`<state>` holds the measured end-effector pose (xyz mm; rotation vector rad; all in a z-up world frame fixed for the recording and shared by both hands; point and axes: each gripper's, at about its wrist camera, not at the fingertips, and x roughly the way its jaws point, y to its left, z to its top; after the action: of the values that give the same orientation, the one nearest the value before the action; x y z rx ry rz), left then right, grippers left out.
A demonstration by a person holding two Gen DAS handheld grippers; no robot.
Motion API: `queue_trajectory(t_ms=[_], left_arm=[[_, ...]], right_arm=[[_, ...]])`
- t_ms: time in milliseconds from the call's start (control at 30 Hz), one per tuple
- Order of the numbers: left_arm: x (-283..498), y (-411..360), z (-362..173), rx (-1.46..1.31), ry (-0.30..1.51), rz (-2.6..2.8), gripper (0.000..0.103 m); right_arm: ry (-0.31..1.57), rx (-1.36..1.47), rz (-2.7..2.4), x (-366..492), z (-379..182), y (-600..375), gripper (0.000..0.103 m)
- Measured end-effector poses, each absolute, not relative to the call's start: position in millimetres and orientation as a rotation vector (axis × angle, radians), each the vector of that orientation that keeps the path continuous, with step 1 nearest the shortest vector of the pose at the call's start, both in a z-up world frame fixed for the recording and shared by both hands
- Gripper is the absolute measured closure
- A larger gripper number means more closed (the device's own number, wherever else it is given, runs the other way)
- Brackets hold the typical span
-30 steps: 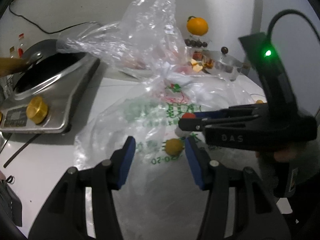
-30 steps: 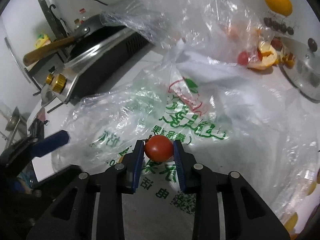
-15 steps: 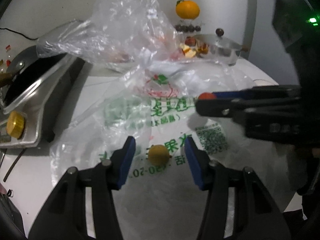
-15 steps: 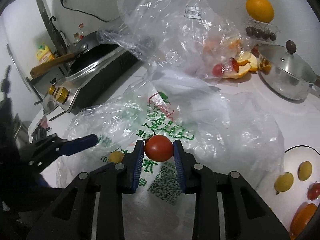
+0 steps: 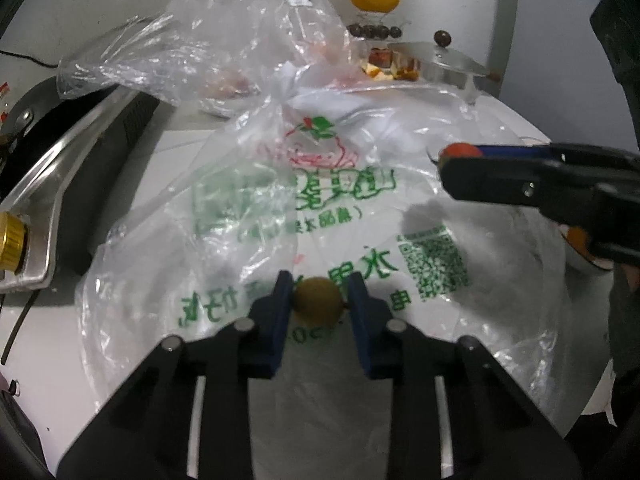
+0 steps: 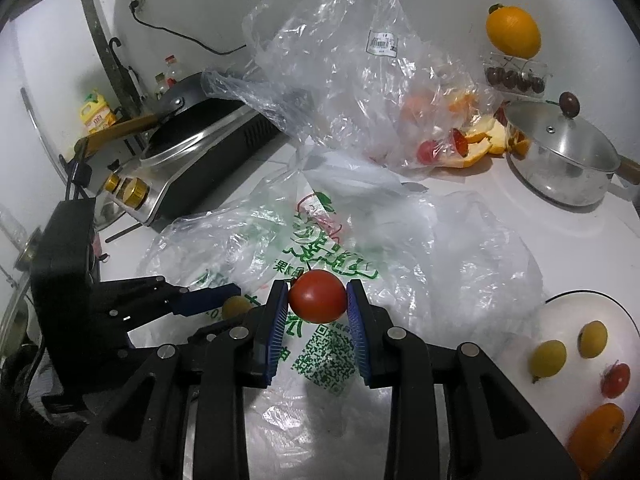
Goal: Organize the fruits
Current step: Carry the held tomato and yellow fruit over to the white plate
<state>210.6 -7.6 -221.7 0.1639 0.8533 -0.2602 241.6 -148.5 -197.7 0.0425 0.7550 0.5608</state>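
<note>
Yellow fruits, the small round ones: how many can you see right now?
3. One yellow fruit sits between the left gripper fingers on the printed bag; two more lie on the white plate. The crumpled bags may hide others.

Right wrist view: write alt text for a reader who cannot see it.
The right hand-held gripper clamps a red tomato above a printed plastic bag. A white plate with small fruits sits lower right; a lidded steel pot stands behind.
</note>
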Motion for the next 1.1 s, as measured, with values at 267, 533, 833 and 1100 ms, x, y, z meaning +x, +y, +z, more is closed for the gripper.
queue_trajectory(t_ms=[267,533,833,1100], left_arm=[[189,-19,-197,0.158,0.798,-0.298,0.074],[174,-40,-172,0.140,0.753,-0.333,0.074],[160,-71,-161,0.130,0.741,-0.389,0.074],[152,-102,-158,0.142,0.730,-0.421,0.074]], right_arm=[[0.735,0.042,0.546,226,-189,-162,0.071],[0.704,0.049,0.506,207,-177,-187,0.071],[0.687,0.082,0.437,189,-175,-232,0.071],[0.680,0.110,0.384,177,-177,-272,0.071]])
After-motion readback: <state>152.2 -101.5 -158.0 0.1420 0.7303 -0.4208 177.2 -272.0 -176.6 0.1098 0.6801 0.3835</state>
